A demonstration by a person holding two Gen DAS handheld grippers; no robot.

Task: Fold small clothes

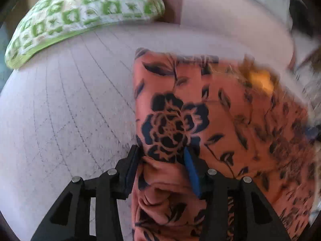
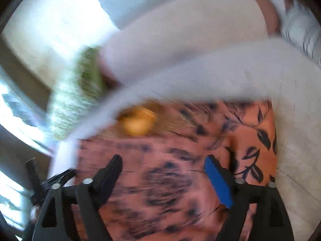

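An orange garment with a dark flower print (image 1: pixel 220 120) lies folded on a pale quilted bed (image 1: pixel 70 110). My left gripper (image 1: pixel 163 154) is shut on the garment's near left edge, with bunched cloth between its fingers. In the right wrist view the same garment (image 2: pixel 170 170) is blurred by motion and fills the lower middle. My right gripper (image 2: pixel 162 166) is open, its fingers wide apart over the cloth with nothing held. A blurred yellow-orange spot (image 2: pixel 138 124) shows on the garment's far part.
A green and white patterned pillow (image 1: pixel 84 14) lies at the far left of the bed. A white pillow (image 1: pixel 230 20) lies at the far right. In the right wrist view a bright window (image 2: pixel 50 30) is at the left and the bed surface (image 2: pixel 297 140) at the right.
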